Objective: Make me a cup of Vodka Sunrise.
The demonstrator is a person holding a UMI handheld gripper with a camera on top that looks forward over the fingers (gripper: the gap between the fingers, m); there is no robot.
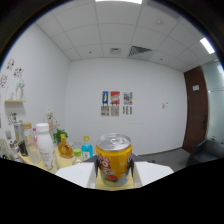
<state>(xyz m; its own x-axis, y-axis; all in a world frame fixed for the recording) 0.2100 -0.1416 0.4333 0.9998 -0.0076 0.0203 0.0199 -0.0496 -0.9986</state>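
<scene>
The yellow can (114,160) stands right in the middle, close up, between the two fingers (114,172). One dark finger tip shows at each side of the can, and both seem to press on its sides, so the fingers are clamped on it. The can's silver top with its pull ring is shut. The can looks lifted up, with the white desk (75,172) lower down behind it.

There is a lot of open room past the can: a bare floor and a white wall far back. The desk's edge runs out on both sides of the can.

To one side, on the desk, stand more things close together: a white bottle (46,147) with a pale cap, a small orange bottle (65,148), a bottle with blue drink (87,148), and a little green plant (59,135). They are well apart from the can.

The can has red and white marks and a fruit picture, but the words cannot be read. Three small posters (116,103) hang on the far wall, also too small to read. A dark brown door (196,110) stands on the other side.
</scene>
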